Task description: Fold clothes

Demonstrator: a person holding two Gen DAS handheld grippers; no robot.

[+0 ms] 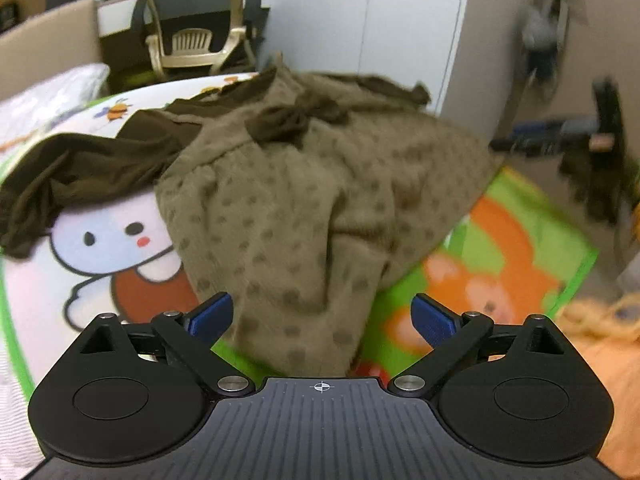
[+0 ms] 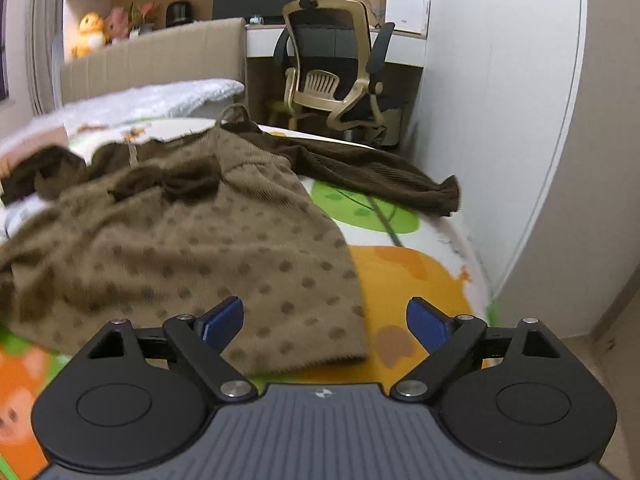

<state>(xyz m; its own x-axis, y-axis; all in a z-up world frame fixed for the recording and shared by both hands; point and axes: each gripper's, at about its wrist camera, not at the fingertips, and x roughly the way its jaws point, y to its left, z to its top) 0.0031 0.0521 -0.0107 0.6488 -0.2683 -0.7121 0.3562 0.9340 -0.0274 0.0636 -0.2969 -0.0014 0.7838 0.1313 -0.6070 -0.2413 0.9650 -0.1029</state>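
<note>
Left wrist view: tan dotted knit dress with dark brown bow [image 1: 288,200] rumpled on the cartoon-print bed sheet [image 1: 100,236], one brown sleeve trailing left. Left gripper [image 1: 322,318] low over the hem, blue pads [image 1: 214,316] spread wide, gripping nothing.

Right wrist view: other brown sleeve [image 2: 372,176] stretched right – beige office chair [image 2: 332,80] behind. Right gripper [image 2: 324,320] wide open too, empty, over the hem corner.

Both wrist views look low and close across the dress [image 1: 280,208]
</note>
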